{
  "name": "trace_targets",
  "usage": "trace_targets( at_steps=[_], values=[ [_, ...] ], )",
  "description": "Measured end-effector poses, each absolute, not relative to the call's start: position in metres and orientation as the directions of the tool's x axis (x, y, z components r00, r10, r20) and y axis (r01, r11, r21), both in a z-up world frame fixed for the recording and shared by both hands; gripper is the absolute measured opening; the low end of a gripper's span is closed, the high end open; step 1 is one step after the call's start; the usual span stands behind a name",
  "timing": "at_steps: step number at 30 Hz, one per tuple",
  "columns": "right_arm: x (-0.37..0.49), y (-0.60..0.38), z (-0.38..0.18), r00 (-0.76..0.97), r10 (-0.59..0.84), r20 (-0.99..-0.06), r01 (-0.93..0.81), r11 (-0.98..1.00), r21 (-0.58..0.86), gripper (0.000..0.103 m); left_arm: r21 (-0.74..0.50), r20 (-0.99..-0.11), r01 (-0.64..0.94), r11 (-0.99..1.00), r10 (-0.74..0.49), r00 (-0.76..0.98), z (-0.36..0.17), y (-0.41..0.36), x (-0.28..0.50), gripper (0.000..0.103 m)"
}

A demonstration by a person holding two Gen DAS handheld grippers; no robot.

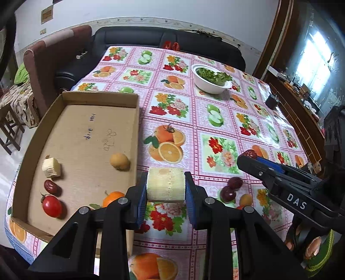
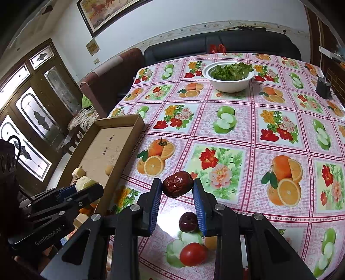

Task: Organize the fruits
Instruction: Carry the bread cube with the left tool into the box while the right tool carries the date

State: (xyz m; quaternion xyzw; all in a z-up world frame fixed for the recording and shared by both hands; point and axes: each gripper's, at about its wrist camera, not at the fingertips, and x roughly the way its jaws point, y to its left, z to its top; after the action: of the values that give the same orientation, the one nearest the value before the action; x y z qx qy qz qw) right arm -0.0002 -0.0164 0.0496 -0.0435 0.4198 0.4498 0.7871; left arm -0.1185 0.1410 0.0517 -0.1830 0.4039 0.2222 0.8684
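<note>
- On the bench (image 1: 215,137), a fruit-print cloth lay beneath a cardboard tray (image 1: 82,133) and salad bowl (image 2: 228,77).
- Behind stood a black sofa (image 2: 237,43).
- The left gripper (image 1: 165,189) jaws clamped a pale fruit chunk (image 1: 165,184); the right gripper (image 2: 177,187) jaws pinched a red date (image 2: 177,184).

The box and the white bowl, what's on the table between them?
Nothing; only bare tablecloth lies between the box and the bowl, in both views.

Home living-dining room, black leather sofa (image 1: 133,37), fruit-print tablecloth (image 2: 248,120), framed painting (image 2: 103,10), stained-glass doors (image 2: 32,120)
</note>
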Motion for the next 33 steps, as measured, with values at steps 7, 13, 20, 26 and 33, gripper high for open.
trace_targets(
  at_steps=[7,13,20,26,33],
  values=[
    [-0.009,0.001,0.054,0.226,0.682,-0.695,-0.766,0.566,0.306,0.03,-0.116,-0.785,-0.575,0.81,0.28,0.553,0.052,0.159,-0.125,0.028],
    [-0.023,0.019,0.061,0.203,0.695,-0.69,-0.792,0.531,0.302,0.03,-0.105,-0.785,-0.62,0.777,0.319,0.532,0.051,0.177,-0.139,0.029],
    [-0.038,0.039,0.065,0.179,0.706,-0.685,-0.817,0.495,0.296,0.03,-0.096,-0.786,-0.647,0.757,0.341,0.516,0.051,0.19,-0.15,0.029],
    [-0.044,0.049,0.066,0.17,0.705,-0.688,-0.826,0.483,0.29,0.03,-0.099,-0.789,-0.653,0.751,0.341,0.512,0.049,0.196,-0.153,0.029],
    [-0.047,0.059,0.064,0.16,0.703,-0.693,-0.832,0.473,0.289,0.03,-0.098,-0.789,-0.662,0.743,0.347,0.507,0.049,0.204,-0.156,0.029]
  ],
)
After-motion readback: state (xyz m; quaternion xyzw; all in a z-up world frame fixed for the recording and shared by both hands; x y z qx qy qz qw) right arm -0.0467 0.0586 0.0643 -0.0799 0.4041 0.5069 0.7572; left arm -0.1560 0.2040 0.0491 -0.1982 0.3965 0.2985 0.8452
